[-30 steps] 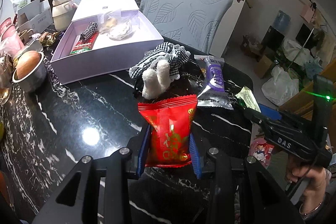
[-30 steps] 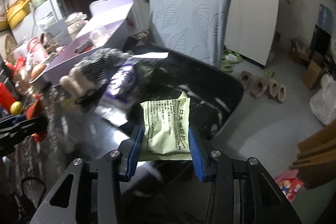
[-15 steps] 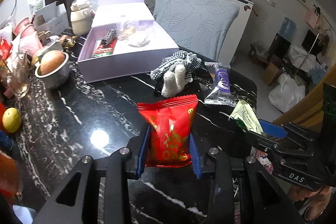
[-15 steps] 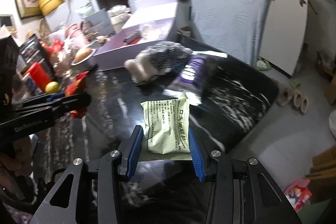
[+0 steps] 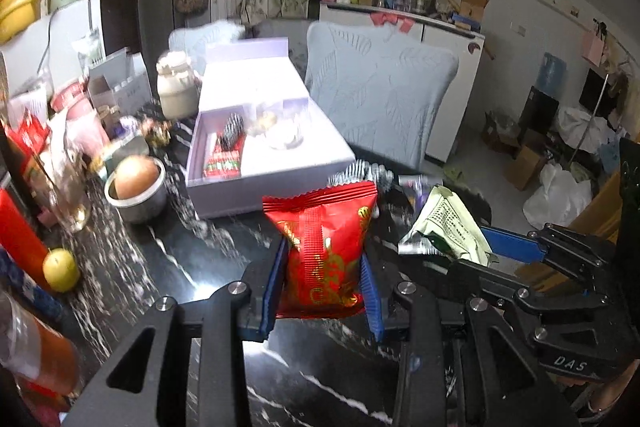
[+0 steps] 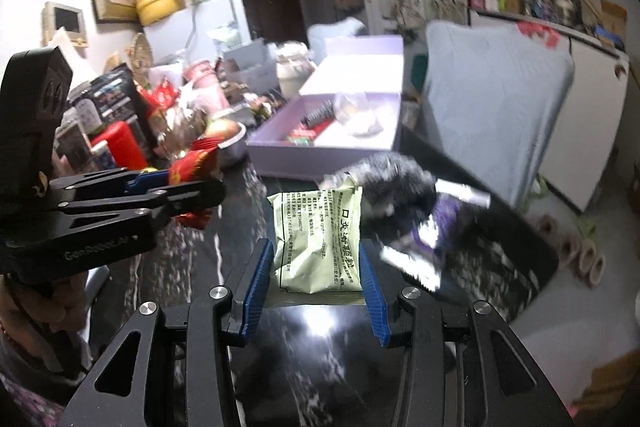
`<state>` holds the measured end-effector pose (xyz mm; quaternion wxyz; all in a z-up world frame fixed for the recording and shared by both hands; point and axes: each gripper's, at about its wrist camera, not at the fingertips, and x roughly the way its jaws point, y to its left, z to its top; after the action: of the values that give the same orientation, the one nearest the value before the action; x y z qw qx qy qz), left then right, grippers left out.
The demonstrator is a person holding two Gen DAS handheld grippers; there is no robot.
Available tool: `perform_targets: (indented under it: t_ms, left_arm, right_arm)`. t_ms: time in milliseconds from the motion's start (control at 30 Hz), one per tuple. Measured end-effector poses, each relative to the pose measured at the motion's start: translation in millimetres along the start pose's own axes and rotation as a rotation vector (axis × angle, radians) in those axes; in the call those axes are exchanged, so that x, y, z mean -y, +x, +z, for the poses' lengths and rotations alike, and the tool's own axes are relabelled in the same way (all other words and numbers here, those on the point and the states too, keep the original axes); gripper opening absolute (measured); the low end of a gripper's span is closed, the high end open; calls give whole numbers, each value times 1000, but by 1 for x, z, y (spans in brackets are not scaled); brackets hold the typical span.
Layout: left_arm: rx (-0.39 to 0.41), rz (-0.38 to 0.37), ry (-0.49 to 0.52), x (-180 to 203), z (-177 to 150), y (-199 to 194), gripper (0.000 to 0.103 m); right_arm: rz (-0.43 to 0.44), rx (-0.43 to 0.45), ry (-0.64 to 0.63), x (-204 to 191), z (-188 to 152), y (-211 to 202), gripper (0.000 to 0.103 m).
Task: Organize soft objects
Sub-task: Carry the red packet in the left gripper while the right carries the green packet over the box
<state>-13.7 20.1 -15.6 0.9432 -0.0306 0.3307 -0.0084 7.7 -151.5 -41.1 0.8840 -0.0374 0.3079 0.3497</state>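
Observation:
My left gripper (image 5: 323, 267) is shut on a red snack packet (image 5: 323, 247), held above the black marble table (image 5: 168, 259). My right gripper (image 6: 316, 267) is shut on a pale green printed sachet (image 6: 318, 239); it shows in the left wrist view as the green sachet (image 5: 448, 227) at the right. The open lilac box (image 5: 264, 163) lies beyond both, with small items inside. A checked plush toy (image 6: 392, 187) and a purple-and-silver packet (image 6: 436, 227) lie blurred on the table behind the sachet. The left gripper (image 6: 208, 187) appears at the left of the right wrist view.
A metal bowl with a round brown thing (image 5: 136, 183) stands left of the box, a lemon (image 5: 60, 269) nearer. Jars, cartons and a red container (image 5: 16, 227) crowd the table's left side. A chair with a leaf-pattern cover (image 5: 380, 99) stands behind the table.
Both grippers have risen with their packets and tilted up toward the lilac box. The right gripper has swung left, closer to the left one. The plush toy and purple packet stayed on the table.

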Motion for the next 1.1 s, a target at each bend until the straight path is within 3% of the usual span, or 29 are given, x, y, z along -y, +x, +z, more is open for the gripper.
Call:
perform_targets:
  t_ms: [300,667,1100]
  left_arm:
    - [122,33,33,-1,35,-14,34]
    - [180,42,8,-14,78,-2,34]
    - [202,79,-25,-52,138,44,34]
  right_arm:
    - [27,99,-53,-8,40,-10,43]
    - [26,165,-89,2,89,-2,43]
    - [1,182,-90,29,149,40,43]
